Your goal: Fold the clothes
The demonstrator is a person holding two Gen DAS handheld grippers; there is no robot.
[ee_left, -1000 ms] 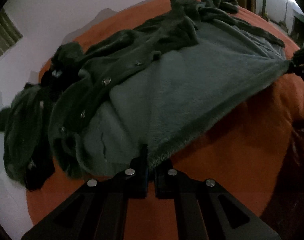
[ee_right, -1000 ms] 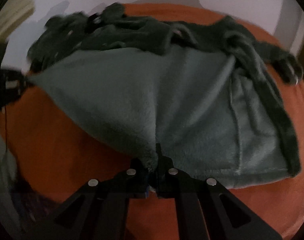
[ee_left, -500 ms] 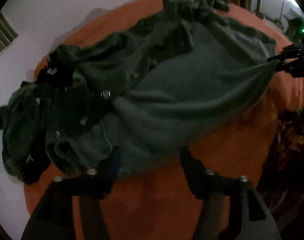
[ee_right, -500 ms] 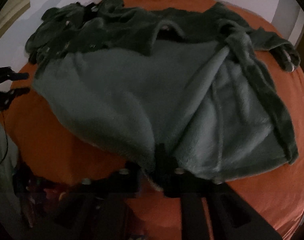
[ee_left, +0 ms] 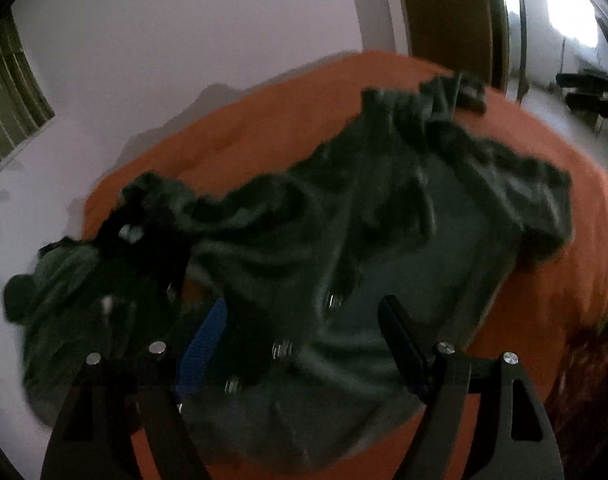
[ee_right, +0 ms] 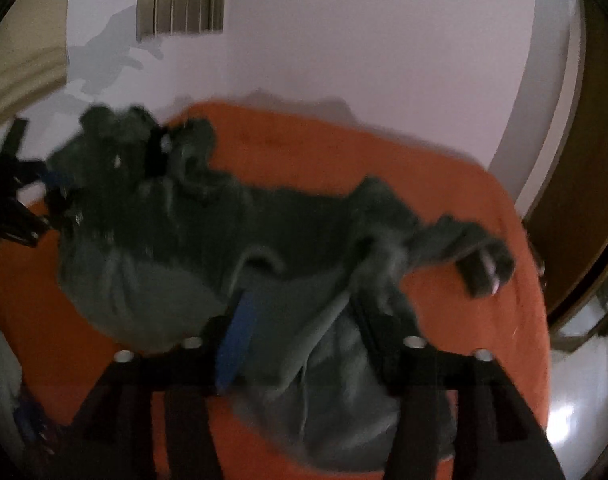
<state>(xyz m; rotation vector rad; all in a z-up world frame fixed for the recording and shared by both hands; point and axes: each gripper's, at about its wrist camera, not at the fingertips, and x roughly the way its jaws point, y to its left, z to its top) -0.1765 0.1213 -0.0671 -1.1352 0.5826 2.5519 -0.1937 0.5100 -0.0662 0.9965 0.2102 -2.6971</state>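
**Fleece garment down on orange bed, both tongs letting go**

Dark green fleece garment (ee_left: 343, 240) lying rumpled across the orange bed cover (ee_left: 264, 128), paler inner face up nearest the cameras, darker plush and a row of metal snaps (ee_left: 282, 349) toward the wall side. Left gripper (ee_left: 304, 344) above the garment's near edge, jaws opening, no cloth pinched between them. Right gripper (ee_right: 304, 332) likewise over the near hem, jaws opening, nothing clamped (frames blurred). One sleeve (ee_right: 463, 252) trailing off the garment's far right.

Judged soft, thick, fairly light, limp; likely to slump and bunch rather than hold a crease. Best taken at hem corners or shoulder seams, pinching both layers, clear of the snaps.
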